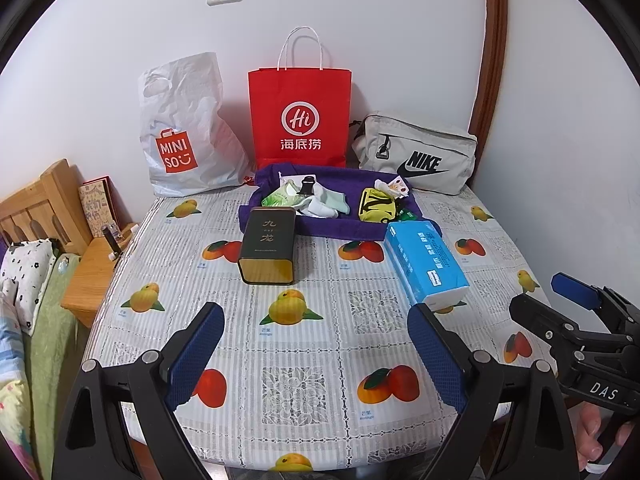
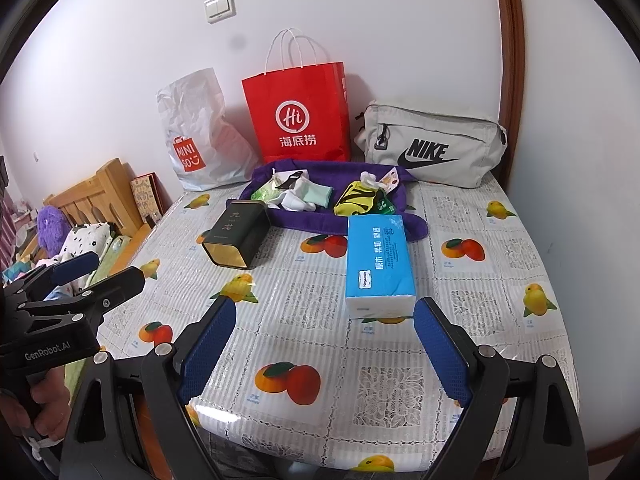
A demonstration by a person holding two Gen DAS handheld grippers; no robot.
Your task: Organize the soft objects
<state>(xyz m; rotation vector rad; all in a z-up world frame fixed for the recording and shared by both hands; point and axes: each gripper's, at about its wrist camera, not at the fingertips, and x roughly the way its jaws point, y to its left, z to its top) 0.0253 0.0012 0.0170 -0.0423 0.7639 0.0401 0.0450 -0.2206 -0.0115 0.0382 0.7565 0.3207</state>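
A purple cloth (image 1: 340,228) (image 2: 320,222) lies at the back of the table. On it lie a green packet (image 1: 284,197), white and mint socks (image 1: 328,204) (image 2: 308,198), a yellow-and-black pouch (image 1: 378,206) (image 2: 354,200) and small wrappers. A blue tissue pack (image 1: 426,264) (image 2: 378,264) lies in front of the cloth at right. My left gripper (image 1: 316,352) is open and empty over the table's front. My right gripper (image 2: 326,346) is open and empty just short of the tissue pack. It also shows in the left wrist view (image 1: 552,296).
A dark tea tin (image 1: 268,250) (image 2: 238,238) lies on its side left of the tissue pack. A Miniso plastic bag (image 1: 184,128), a red paper bag (image 1: 300,116) and a grey Nike bag (image 1: 416,152) stand against the wall. A wooden bedside stand (image 1: 92,272) and bedding are at left.
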